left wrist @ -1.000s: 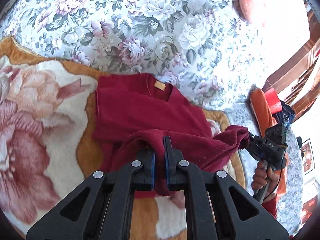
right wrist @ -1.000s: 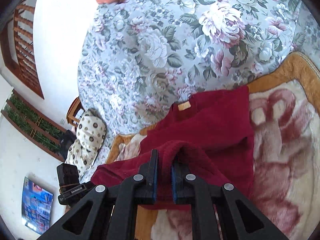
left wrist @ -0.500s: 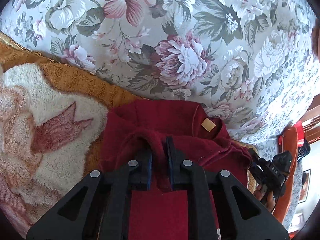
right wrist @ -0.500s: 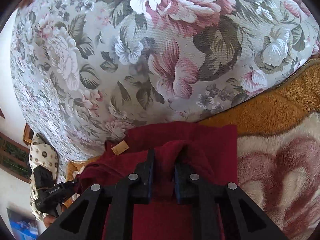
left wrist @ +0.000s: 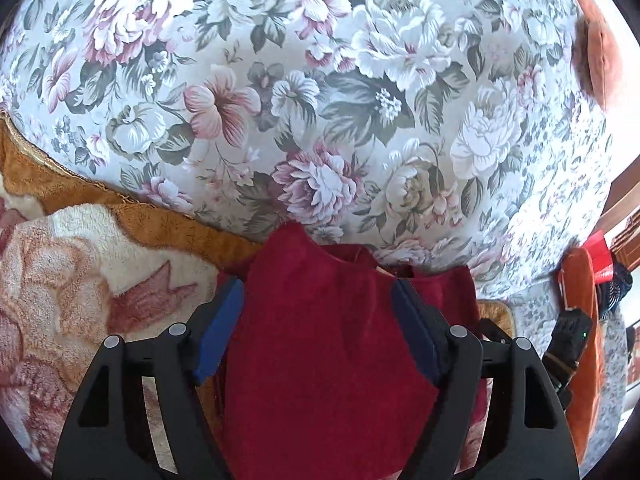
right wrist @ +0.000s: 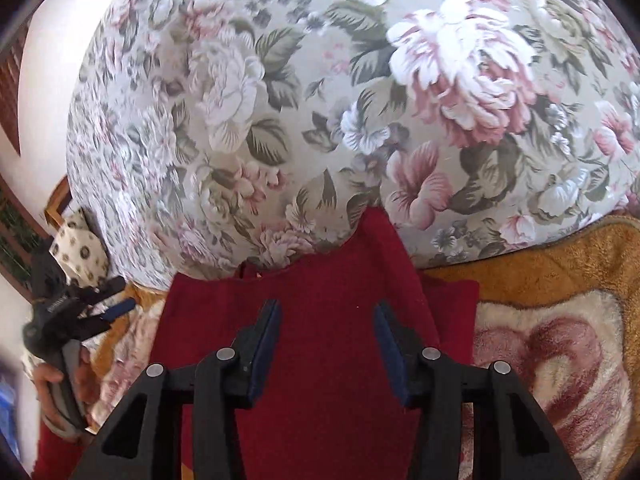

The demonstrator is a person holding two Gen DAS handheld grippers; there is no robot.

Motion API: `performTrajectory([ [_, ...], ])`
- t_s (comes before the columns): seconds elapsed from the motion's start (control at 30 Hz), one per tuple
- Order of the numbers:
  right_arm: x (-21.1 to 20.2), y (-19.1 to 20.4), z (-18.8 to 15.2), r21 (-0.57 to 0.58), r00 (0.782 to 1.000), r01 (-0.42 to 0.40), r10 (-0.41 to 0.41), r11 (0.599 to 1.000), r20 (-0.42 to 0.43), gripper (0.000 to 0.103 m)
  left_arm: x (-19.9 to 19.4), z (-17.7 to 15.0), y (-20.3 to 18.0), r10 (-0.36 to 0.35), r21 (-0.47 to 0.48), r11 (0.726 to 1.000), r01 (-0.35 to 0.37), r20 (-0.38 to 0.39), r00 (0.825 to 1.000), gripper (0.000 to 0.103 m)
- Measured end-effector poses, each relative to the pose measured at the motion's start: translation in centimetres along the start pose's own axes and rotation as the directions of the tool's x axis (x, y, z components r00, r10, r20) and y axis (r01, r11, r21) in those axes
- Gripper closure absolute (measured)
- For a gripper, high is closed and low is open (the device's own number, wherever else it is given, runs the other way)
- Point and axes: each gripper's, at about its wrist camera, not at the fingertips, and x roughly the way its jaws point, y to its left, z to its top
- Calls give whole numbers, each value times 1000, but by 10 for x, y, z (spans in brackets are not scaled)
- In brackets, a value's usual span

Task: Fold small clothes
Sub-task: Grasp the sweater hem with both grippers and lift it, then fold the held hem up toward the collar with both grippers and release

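A dark red sweater point(left wrist: 320, 340) lies folded over on the fleece blanket point(left wrist: 80, 280), its far edge at the floral bedspread point(left wrist: 320, 100). My left gripper point(left wrist: 318, 288) is open, fingers spread over the red cloth, holding nothing. In the right wrist view the sweater point(right wrist: 320, 320) lies flat below my right gripper point(right wrist: 326, 312), which is open and empty above it. The left gripper also shows at the left edge of the right wrist view point(right wrist: 116, 300), open. The right gripper's body shows at the right of the left wrist view point(left wrist: 568, 340).
The orange-edged blanket with a pink flower pattern point(right wrist: 560, 340) lies under the sweater. A pink cushion point(left wrist: 596, 60) sits far right. An orange and red item point(left wrist: 584, 300) lies at the bed's right side. A spotted cushion point(right wrist: 76, 244) sits at the left.
Both grippers carried the sweater's lower edge forward over the collar end, then opened and let go. The cloth now lies flat, folded over.
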Motion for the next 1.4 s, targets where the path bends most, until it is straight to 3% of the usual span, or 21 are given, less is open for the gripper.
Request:
performTrajectory([
  [0.07,23,2,1,-16,996,77,-78,997,-37,57,15,-7,-8,28,40,999,-27,-25,999,27],
  [0.17,51,-13,6,-3,971,229,-229,973,-75,57,52,-20,-12,121,92,989,-114,-75,990,27],
  [0.23,67,-30,7,22,956,269,-264,963,-126,62,76,-25,-8,174,99,981,-164,-102,979,27],
  [0.33,69,-36,6,8,957,268,-266,963,-114,64,97,-27,0,203,87,977,-193,-132,970,27],
  [0.43,55,-32,4,7,959,269,-267,963,-97,64,94,-26,-8,228,117,969,-216,-108,968,27],
  [0.57,27,-23,-3,19,971,232,-230,973,-68,63,78,-30,-17,233,128,966,-224,-60,971,27],
  [0.83,-20,15,-39,-75,978,197,-201,977,-48,63,43,-56,-35,240,165,957,-240,15,971,27],
  [1.03,-37,25,-62,-72,975,216,-219,974,-35,63,17,-78,-36,258,211,941,-264,55,964,27],
  [1.2,-21,13,-77,-57,961,262,-266,963,-71,63,24,-96,-27,282,220,934,-281,29,959,27],
  [1.33,-12,8,-83,-49,962,261,-265,964,-73,63,44,-104,-14,336,217,922,-322,-30,941,27],
  [1.4,-12,11,-82,-56,959,267,-271,962,-83,63,47,-104,-4,310,176,939,-295,-68,948,27],
])
